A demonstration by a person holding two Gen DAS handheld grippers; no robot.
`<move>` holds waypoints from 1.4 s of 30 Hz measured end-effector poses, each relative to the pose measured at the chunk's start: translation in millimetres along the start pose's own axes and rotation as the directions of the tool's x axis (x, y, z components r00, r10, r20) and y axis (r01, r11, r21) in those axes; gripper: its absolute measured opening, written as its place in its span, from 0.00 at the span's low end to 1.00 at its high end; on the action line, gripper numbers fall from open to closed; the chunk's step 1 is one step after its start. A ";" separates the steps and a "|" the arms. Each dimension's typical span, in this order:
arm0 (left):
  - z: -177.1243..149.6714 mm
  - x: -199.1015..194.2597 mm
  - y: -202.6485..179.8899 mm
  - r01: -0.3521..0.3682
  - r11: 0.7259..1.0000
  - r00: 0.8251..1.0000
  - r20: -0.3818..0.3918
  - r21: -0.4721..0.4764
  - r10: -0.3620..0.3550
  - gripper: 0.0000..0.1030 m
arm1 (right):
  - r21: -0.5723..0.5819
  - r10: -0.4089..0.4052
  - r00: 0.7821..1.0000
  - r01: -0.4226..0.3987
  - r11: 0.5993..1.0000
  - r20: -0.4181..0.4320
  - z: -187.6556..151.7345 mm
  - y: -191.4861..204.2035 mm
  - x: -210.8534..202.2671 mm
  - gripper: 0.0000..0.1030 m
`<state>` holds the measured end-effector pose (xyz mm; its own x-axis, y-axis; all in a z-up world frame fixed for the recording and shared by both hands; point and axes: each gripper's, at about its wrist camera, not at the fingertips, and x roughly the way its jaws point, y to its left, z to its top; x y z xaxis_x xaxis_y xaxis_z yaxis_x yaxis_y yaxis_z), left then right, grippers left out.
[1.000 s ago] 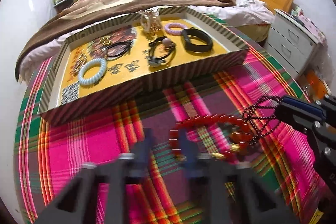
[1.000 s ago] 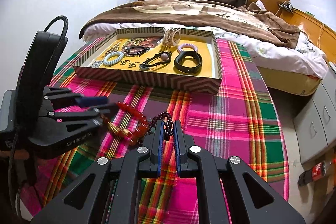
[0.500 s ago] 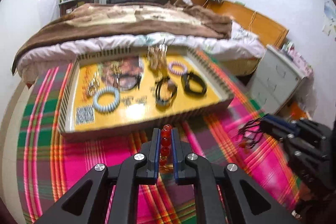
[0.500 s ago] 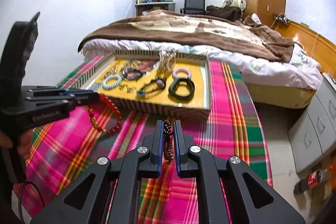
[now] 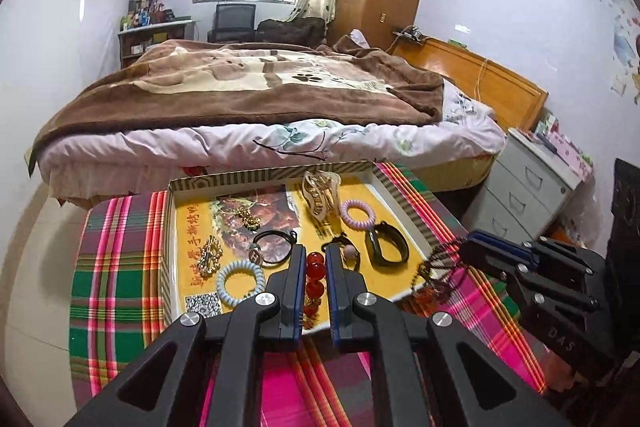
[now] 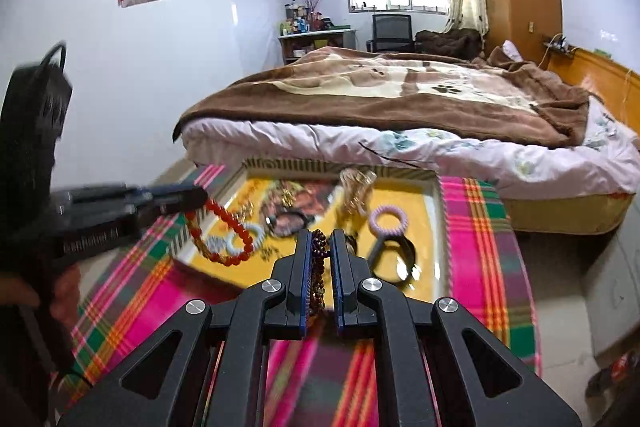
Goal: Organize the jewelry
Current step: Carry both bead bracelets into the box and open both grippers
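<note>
Our left claw is clamped on the red bead bracelet, held above the striped tray. Our right claw pinches the dark bead bracelet over the tray's near edge.

left gripper lifted red bead bracelet off cloth | right gripper raised dark bead bracelet | both now over tray

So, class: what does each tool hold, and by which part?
Left tool: red bead bracelet, pinched at one part of its loop. Right tool: dark bead bracelet, likewise.
</note>
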<state>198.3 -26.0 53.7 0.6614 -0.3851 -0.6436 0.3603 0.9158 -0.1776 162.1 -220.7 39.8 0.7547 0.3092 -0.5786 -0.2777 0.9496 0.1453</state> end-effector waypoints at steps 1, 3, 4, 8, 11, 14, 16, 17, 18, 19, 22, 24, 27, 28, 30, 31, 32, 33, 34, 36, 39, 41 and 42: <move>-0.5 4.9 3.0 -0.003 1.000 1.000 -0.009 -0.005 0.003 0.09 | 0.004 0.010 1.000 -0.010 1.000 -0.004 2.5 0.5 3.9 0.09; -3.0 19.3 10.5 -0.016 1.000 0.999 -0.029 -0.019 0.015 0.09 | 0.013 0.042 0.999 -0.042 0.999 -0.022 9.8 1.2 22.1 0.09; -5.1 24.8 12.5 -0.013 1.000 0.999 -0.040 -0.025 0.012 0.09 | 0.019 0.053 0.998 -0.053 0.998 -0.027 11.9 2.5 28.9 0.09; -16.6 46.1 22.6 -0.010 0.999 0.997 -0.076 -0.051 0.006 0.09 | 0.053 0.120 0.990 -0.117 0.992 -0.070 15.6 4.8 64.3 0.09; -23.6 58.5 28.8 -0.046 0.998 0.994 -0.101 -0.050 0.041 0.09 | 0.065 0.150 0.984 -0.144 0.987 -0.098 14.4 5.1 87.9 0.09; -28.6 66.3 36.0 -0.074 0.996 0.991 -0.115 -0.052 0.067 0.09 | 0.083 0.154 0.979 -0.143 0.986 -0.134 11.0 1.1 106.0 0.09; -32.5 70.8 40.1 -0.107 0.993 0.987 -0.127 -0.048 0.100 0.09 | 0.082 0.146 0.976 -0.135 0.988 -0.160 8.9 -1.7 116.9 0.09; -34.6 73.5 41.5 -0.115 0.992 0.985 -0.134 -0.042 0.108 0.09 | 0.071 0.130 0.977 -0.120 0.990 -0.169 7.2 -2.4 122.5 0.09; -35.6 75.4 42.7 -0.116 0.992 0.984 -0.139 -0.044 0.109 0.10 | 0.059 0.116 0.977 -0.107 0.993 -0.179 7.1 -2.9 126.1 0.09; -37.2 77.2 44.1 -0.117 0.992 0.984 -0.144 -0.048 0.109 0.10 | 0.046 0.099 0.977 -0.092 0.995 -0.191 6.5 -3.3 130.1 0.09; -40.6 80.5 47.3 -0.130 0.990 0.981 -0.153 -0.057 0.120 0.13 | 0.014 0.053 0.978 -0.051 0.999 -0.203 5.8 -4.4 135.1 0.10; -41.2 80.0 47.1 -0.128 0.990 0.982 -0.150 -0.059 0.118 0.34 | -0.005 0.030 0.976 -0.032 0.999 -0.214 5.8 -5.1 138.1 0.11; -42.8 76.8 45.4 -0.142 0.988 0.981 -0.139 -0.058 0.133 0.48 | -0.034 -0.001 0.976 -0.006 0.999 -0.217 4.8 -5.6 138.9 0.17; -43.1 74.2 44.6 -0.146 0.988 0.982 -0.132 -0.058 0.137 0.49 | -0.043 -0.008 0.976 -0.001 0.999 -0.217 4.5 -5.1 138.5 0.19; -42.5 71.2 44.0 -0.159 0.985 0.980 -0.128 -0.059 0.151 0.56 | -0.057 -0.018 0.977 0.006 0.998 -0.212 3.8 -3.2 136.0 0.27; -42.5 70.1 42.8 -0.175 0.983 0.977 -0.128 -0.053 0.167 0.60 | -0.060 -0.020 0.978 0.008 0.998 -0.208 3.9 -2.0 134.5 0.31; -42.9 68.6 41.7 -0.187 0.981 0.976 -0.125 -0.046 0.180 0.65 | -0.065 -0.021 0.980 0.008 0.998 -0.200 3.9 -0.6 131.1 0.39; -42.8 66.6 41.6 -0.191 0.981 0.975 -0.121 -0.045 0.184 0.66 | -0.069 -0.019 0.981 0.006 0.998 -0.193 4.1 1.6 129.0 0.43; -43.0 64.6 41.6 -0.188 0.981 0.976 -0.120 -0.049 0.181 0.66 | -0.075 -0.018 0.983 0.004 0.997 -0.183 3.8 3.5 124.5 0.43; -43.6 60.4 42.2 -0.196 0.979 0.975 -0.118 -0.060 0.188 0.67 | -0.087 -0.018 0.985 0.003 0.996 -0.169 4.3 7.7 118.7 0.43; -45.9 53.3 41.6 -0.220 0.973 0.970 -0.118 -0.065 0.211 0.69 | -0.102 -0.029 0.989 0.014 0.995 -0.146 3.6 13.1 105.7 0.43; -48.1 46.8 40.2 -0.223 0.972 0.970 -0.112 -0.071 0.214 0.69 | -0.099 -0.037 0.991 0.024 0.995 -0.129 2.2 14.9 94.5 0.43; -48.9 43.1 39.1 -0.226 0.971 0.970 -0.107 -0.074 0.217 0.70 | -0.096 -0.042 0.992 0.031 0.995 -0.121 1.7 15.3 89.7 0.43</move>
<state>208.7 -1.1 -17.3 0.6493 -0.1622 -0.7430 0.1523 0.9849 -0.0820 226.6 -178.4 -8.6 0.6882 0.2605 -0.6771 -0.3102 0.9494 0.0500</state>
